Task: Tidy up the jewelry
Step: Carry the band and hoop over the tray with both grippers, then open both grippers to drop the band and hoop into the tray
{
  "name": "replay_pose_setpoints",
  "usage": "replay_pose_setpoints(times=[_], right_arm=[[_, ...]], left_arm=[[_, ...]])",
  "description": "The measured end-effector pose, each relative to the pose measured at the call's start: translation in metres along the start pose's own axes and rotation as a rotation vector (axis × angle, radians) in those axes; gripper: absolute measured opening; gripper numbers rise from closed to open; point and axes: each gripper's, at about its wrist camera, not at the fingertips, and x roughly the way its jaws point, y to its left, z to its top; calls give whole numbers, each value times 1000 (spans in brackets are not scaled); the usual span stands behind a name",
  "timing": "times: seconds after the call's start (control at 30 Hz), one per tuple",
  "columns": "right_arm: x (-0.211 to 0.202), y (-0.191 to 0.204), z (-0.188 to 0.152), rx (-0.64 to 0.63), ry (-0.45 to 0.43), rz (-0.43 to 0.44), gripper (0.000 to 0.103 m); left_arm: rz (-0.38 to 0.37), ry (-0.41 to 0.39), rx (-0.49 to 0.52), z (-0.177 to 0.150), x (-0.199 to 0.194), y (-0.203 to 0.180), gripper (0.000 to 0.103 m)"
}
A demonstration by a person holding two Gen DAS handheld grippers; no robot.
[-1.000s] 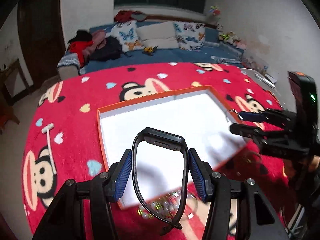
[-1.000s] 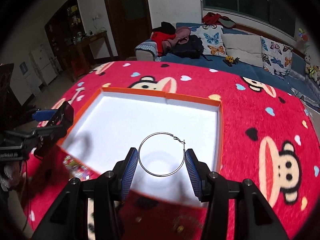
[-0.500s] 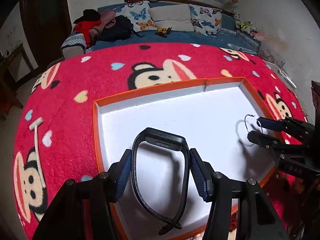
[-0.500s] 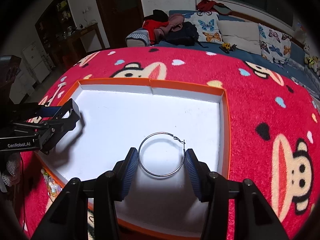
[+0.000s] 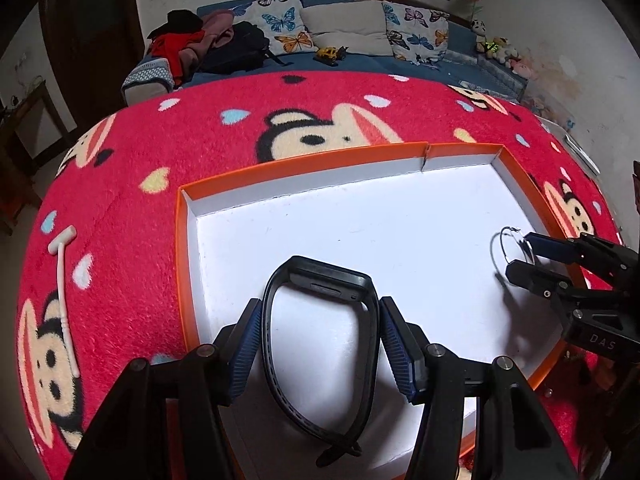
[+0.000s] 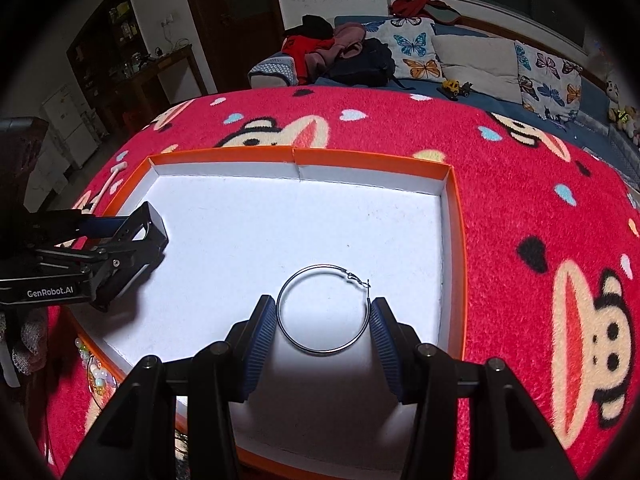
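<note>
Item 1, my left claw (image 5: 320,344): blue pads clamped on the sides of a black wristband (image 5: 320,320), held over the near part of the white-floored orange box (image 5: 304,168).

Item 2, my right claw (image 6: 323,320): pads pinching a thin silver hoop earring (image 6: 323,309) across its width, above the box's near right area.

Item 3, surroundings: box sits on a red cartoon-monkey cover (image 5: 200,136); a white stick-shaped piece (image 5: 64,280) lies on it, left of the box; beaded pieces (image 6: 96,372) lie just outside the near left edge.

Risk, as I judge it: the hoop is springy wire, so a hard squeeze could deform it or pop its clasp. Released high, it might roll or bounce out.

Unclear: whether either piece touches the floor; the wristband's clasp end is partly hidden.
</note>
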Motion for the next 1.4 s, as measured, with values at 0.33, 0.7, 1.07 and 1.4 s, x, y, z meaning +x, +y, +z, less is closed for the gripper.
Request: replay_pose_setpoints(times=[0.33, 0.7, 1.07, 1.4], right_arm=[[1, 0, 0, 1, 1, 0, 55], [2, -3, 2, 11, -5, 1, 55], [-13, 1, 4, -3, -32, -2, 61], [-51, 21, -6, -51, -80, 23, 61]], left_arm=[[3, -3, -10, 1, 1, 2, 65], [-8, -7, -24, 2, -1, 4, 65], [-28, -33, -54, 2, -18, 8, 66], [-57, -109, -59, -25, -77, 0, 66]])
